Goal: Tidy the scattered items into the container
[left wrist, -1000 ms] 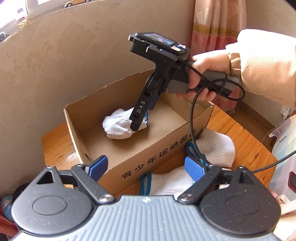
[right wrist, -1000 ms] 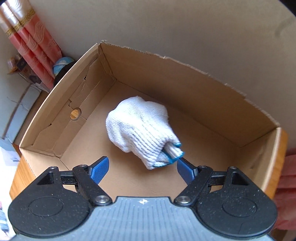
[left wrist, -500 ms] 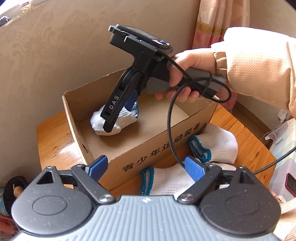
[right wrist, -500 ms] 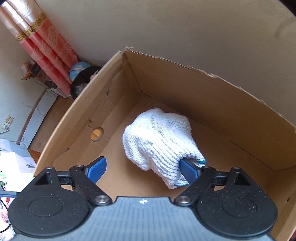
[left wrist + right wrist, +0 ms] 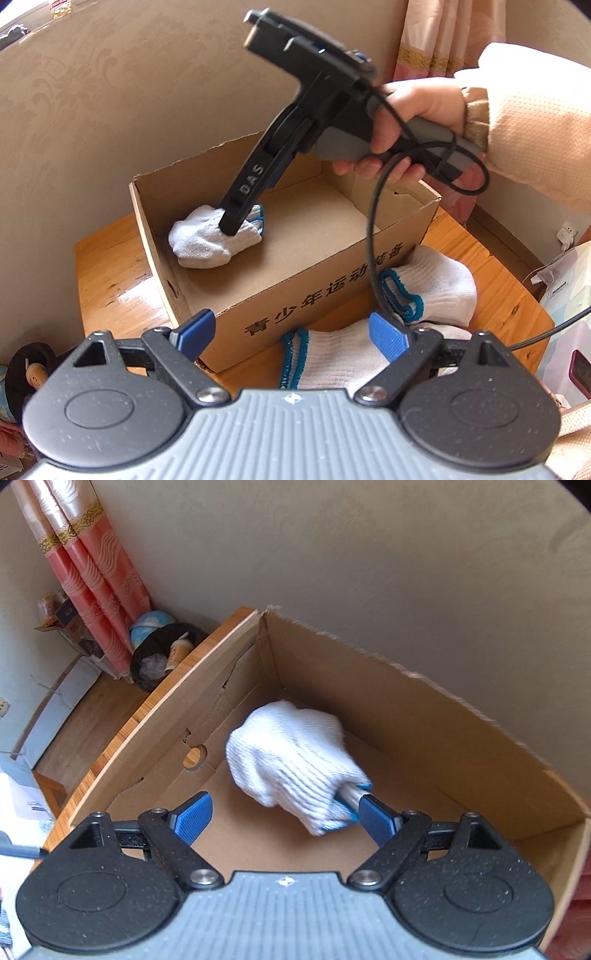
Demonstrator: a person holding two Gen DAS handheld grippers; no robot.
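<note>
Left gripper (image 5: pixel 291 328) hovered before open brown cardboard box (image 5: pixel 317 291), jaws wide apart, empty. White knit glove with blue cuff (image 5: pixel 210 240) lay at box's left end. Right gripper (image 5: pixel 280 818) over it, jaws spread, one pad touching cuff, apparently no grip, though blurred. Step judged: first glove dropped off. Two more white blue-cuffed gloves (image 5: pixel 436 288) on wooden table (image 5: pixel 495 288) right of box; next: lift out, fetch one.
</note>
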